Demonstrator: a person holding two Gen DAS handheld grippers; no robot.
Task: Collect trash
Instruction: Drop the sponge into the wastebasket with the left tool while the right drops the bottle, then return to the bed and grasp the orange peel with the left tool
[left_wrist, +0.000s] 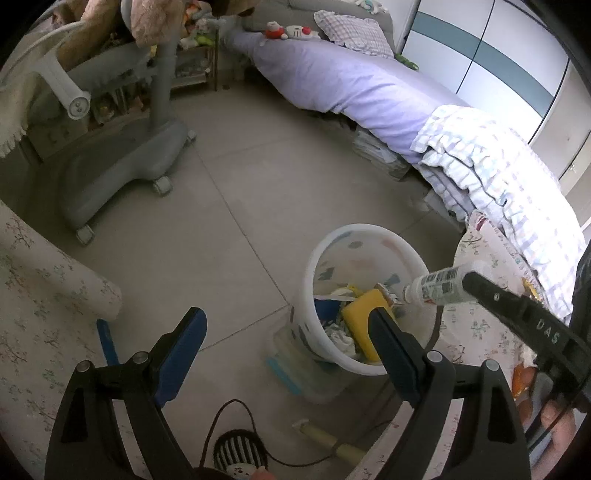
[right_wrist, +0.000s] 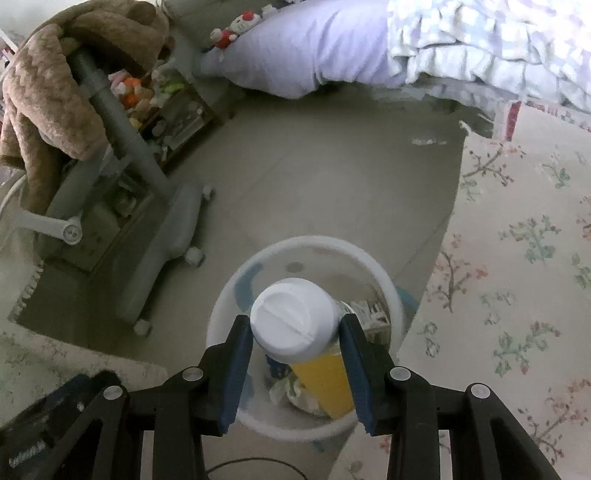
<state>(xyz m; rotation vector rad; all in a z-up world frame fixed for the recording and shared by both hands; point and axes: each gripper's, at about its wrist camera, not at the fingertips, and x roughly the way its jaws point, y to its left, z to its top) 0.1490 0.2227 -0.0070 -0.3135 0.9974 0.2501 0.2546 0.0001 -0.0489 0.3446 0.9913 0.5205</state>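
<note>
Right gripper (right_wrist: 295, 328) clamped on small white plastic bottle with barcode label (right_wrist: 295, 319), white round cap toward camera, held directly above white round plastic trash bucket (right_wrist: 236, 284). Left gripper (left_wrist: 288, 328) fingers spread wide, holding nothing, hanging over grey tiled floor (left_wrist: 258, 192) just beside bucket. Inside bucket: yellow rectangular sponge-like block (left_wrist: 360, 308), crumpled wrappers. Floral-print cloth (right_wrist: 517, 258) lies right of bucket. Bed with lilac sheet (left_wrist: 351, 88) beyond.
</note>
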